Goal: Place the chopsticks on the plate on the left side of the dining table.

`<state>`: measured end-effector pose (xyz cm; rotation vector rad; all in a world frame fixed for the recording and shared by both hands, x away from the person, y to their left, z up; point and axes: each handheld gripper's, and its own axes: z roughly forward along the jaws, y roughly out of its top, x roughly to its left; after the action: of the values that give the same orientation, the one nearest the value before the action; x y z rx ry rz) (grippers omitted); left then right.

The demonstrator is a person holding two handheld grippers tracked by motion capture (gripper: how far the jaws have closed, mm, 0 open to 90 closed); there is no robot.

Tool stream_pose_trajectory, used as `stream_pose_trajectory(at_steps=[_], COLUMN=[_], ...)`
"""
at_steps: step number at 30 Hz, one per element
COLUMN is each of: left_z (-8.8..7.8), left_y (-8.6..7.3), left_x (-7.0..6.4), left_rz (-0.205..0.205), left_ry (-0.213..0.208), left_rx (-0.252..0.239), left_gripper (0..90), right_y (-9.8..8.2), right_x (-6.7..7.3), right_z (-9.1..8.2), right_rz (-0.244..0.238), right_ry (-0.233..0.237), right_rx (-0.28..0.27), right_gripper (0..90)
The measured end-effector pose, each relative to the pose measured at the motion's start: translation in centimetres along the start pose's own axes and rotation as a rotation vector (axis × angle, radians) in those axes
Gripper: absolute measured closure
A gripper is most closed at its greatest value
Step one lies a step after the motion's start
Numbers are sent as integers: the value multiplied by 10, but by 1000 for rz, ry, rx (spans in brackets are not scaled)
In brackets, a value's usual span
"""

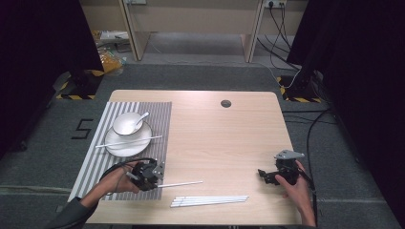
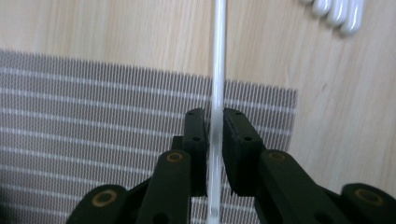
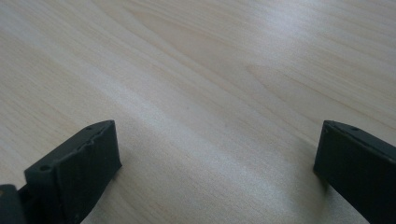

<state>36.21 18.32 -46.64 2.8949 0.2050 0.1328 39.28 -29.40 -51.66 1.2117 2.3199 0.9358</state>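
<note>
My left gripper (image 1: 160, 182) hovers at the striped placemat's (image 1: 160, 119) front right corner, its jaws pointing right and shut on a thin white chopstick (image 1: 184, 183). In the left gripper view the chopstick (image 2: 218, 70) runs straight up from between the pads of that gripper (image 2: 215, 119), across the placemat (image 2: 93, 116) edge and onto bare wood. Several more white chopsticks (image 1: 210, 201) lie in a bundle near the table's front edge, and their rounded ends (image 2: 336, 11) show at top right. My right gripper (image 1: 262, 175) rests open at the right side of the table, with nothing between the jaws of that gripper (image 3: 215, 149).
On the placemat stands a white plate (image 1: 114, 143) carrying a white bowl (image 1: 125, 125) with a spoon (image 1: 142, 117). Another white chopstick (image 1: 155, 138) lies across the plate. A round cable hole (image 1: 226, 103) sits near the table's far edge.
</note>
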Motion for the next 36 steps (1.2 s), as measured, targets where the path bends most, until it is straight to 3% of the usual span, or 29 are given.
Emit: stream_pose_trajectory(at_steps=[9, 20, 26, 31, 36], left_z=[14, 16, 14, 15, 18], left_y=[31, 31, 25, 29, 32], left_x=[3, -5, -4, -4, -2], left_rz=[43, 110, 95, 85, 72], left_ry=[-9, -34, -29, -38, -54], left_rx=[-2, 37, 38, 32, 46], left_gripper=[761, 842, 828, 783, 799], right_y=[0, 0, 0, 0, 0], right_x=[0, 0, 0, 0, 0], right_z=[0, 0, 0, 0, 0], right_rz=[0, 1, 1, 1, 1], right_ry=[0, 0, 1, 0, 1], right_rx=[0, 1, 1, 1, 1], right_gripper=[3, 3, 3, 3, 3])
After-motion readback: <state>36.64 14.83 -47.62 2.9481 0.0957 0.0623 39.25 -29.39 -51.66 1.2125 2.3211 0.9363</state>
